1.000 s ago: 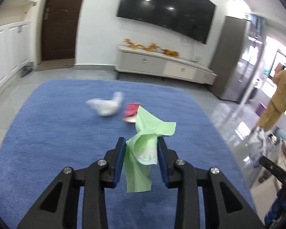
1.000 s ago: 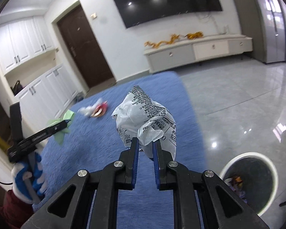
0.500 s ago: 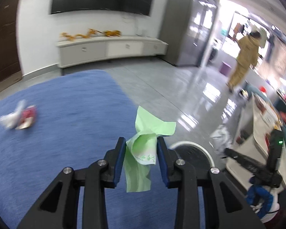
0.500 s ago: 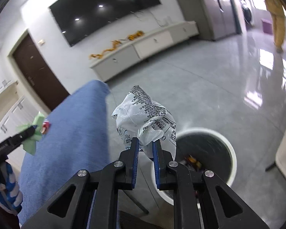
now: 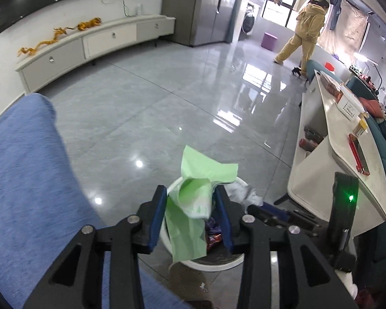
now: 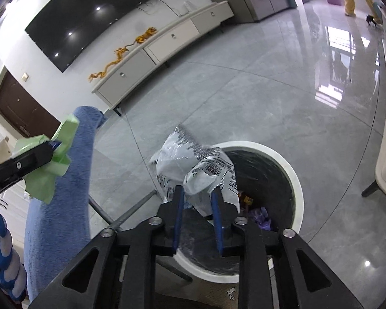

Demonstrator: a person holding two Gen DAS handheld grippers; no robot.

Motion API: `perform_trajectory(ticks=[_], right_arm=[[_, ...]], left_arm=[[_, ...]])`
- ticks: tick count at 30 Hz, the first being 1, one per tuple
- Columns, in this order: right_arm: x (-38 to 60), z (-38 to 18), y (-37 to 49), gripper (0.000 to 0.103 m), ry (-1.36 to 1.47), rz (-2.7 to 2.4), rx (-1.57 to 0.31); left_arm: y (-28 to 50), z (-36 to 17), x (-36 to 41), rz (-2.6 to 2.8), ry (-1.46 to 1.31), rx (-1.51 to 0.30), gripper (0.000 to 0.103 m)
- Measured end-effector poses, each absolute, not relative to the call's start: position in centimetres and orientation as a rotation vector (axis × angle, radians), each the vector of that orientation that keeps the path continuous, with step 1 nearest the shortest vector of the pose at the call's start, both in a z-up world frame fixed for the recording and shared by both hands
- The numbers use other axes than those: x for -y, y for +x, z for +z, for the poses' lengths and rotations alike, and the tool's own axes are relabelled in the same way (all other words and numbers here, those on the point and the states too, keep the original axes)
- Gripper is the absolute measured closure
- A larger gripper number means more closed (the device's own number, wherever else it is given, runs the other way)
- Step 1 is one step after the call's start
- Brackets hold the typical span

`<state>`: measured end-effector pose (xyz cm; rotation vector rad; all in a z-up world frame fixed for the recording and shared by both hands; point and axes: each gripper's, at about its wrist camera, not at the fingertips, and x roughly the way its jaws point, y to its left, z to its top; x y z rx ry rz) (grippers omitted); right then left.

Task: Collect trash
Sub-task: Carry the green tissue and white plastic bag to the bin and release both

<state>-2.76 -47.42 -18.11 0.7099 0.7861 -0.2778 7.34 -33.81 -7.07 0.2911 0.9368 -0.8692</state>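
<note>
My left gripper [image 5: 190, 200] is shut on a crumpled green paper [image 5: 193, 198] and holds it over the near rim of a white round trash bin [image 5: 211, 264]. My right gripper [image 6: 196, 200] has its jaws parted wider than before, with a white printed plastic bag [image 6: 193, 167] loose between them above the bin [image 6: 294, 177]. The bin has a dark liner and several wrappers inside. In the right wrist view the left gripper with the green paper [image 6: 49, 170] shows at the left edge.
A blue rug [image 5: 25, 180] covers the floor to the left. A white table [image 5: 339, 152] with small items stands at the right. A white TV cabinet [image 5: 90, 43] lines the far wall. A person in yellow [image 5: 303, 31] stands far back.
Both grippers swung right from the rug to above the trash bin. The right jaws have opened wider and the white bag has loosened between them.
</note>
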Motion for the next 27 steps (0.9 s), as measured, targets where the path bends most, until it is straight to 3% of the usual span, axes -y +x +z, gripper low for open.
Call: perform_trajectory(ticks=[1, 3, 5, 15, 27], right_arm=[[47.6, -18.4, -2.7, 0.075, 0.713, -0.282, -0.793], [48.1, -19.0, -2.8, 0.071, 0.719, -0.290, -0.805], [48.6, -19.5, -2.9, 0.062, 0.727, -0.302, -0.814], [49.3, -20.0, -3.2, 0.061, 0.746, -0.321, -0.828], [47.8, -17.2, -3.6, 0.061, 0.692, -0.321, -0.794]], left_arm=[[7.4, -7.5, 34.6, -0.876, 0.292, -0.952, 0.064], [7.8, -8.0, 35.5, -0.882, 0.288, -0.972, 0.050], [8.0, -8.3, 36.0, -0.883, 0.279, -0.978, 0.043], [7.4, -8.5, 36.0, -0.821, 0.331, -0.937, 0.043], [6.6, -4.7, 30.8, -0.681, 0.311, -0.769, 0.043]])
